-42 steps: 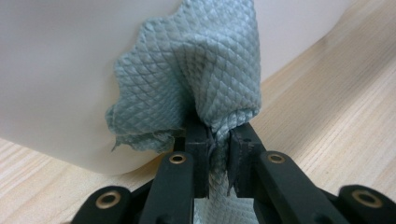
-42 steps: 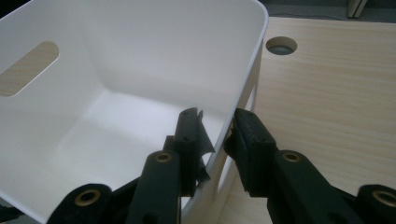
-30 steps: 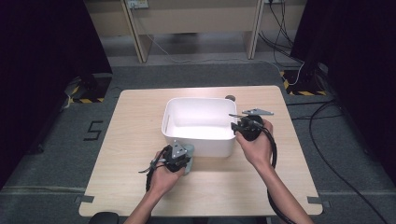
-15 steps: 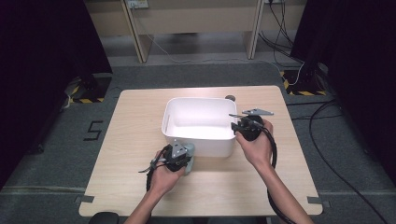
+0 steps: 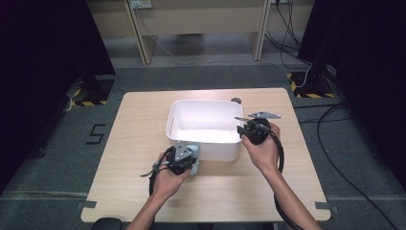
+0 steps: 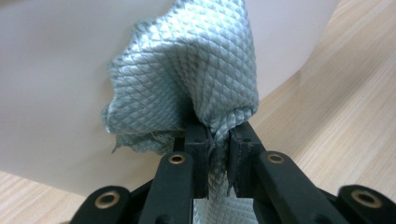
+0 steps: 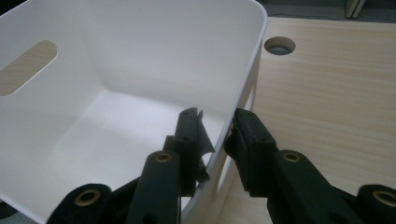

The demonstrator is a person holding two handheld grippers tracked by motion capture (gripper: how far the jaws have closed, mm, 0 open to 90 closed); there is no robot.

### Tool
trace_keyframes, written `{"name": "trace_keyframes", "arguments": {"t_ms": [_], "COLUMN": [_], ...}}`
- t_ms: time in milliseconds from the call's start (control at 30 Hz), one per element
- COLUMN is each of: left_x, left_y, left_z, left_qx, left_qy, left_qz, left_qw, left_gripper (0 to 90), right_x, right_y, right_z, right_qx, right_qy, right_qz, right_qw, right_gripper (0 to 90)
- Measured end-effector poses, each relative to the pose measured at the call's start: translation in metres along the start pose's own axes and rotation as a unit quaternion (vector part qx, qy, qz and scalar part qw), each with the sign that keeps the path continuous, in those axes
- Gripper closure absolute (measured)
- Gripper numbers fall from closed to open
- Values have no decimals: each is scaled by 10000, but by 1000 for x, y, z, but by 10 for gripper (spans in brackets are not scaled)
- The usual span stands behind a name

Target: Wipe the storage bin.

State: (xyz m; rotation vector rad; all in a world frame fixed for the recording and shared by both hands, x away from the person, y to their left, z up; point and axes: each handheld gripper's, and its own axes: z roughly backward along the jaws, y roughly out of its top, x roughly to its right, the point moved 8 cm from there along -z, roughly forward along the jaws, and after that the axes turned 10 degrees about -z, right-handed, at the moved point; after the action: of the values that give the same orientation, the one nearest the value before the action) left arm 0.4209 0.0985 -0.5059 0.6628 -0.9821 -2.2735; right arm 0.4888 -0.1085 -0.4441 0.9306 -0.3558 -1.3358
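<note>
left gripper [image 6: 217, 154] pinching cloth [image 6: 187, 84], right gripper [image 7: 217, 140] astride tub [image 7: 116, 70] (rim)

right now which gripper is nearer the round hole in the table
Right. The right gripper clamps the tub's wall beside the hole; the left gripper is at its near side.

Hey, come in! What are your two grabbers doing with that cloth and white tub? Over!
Left gripper pinching grey-blue cloth against tub's outer wall. Right gripper clamped on white tub rim. Nothing in the way.
</note>
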Motion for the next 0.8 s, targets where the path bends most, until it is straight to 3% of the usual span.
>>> {"name": "trace_keyframes", "arguments": {"t_ms": [800], "left_x": [5], "left_y": [17], "left_z": [5], "left_qx": [145], "left_qy": [8], "left_qz": [-76], "left_qw": [9999], "left_gripper": [804], "right_x": [0], "right_y": [0], "right_z": [0], "right_qx": [1], "right_qy": [-8], "right_qz": [-4], "right_qw": [10000], "right_gripper": [724]}}
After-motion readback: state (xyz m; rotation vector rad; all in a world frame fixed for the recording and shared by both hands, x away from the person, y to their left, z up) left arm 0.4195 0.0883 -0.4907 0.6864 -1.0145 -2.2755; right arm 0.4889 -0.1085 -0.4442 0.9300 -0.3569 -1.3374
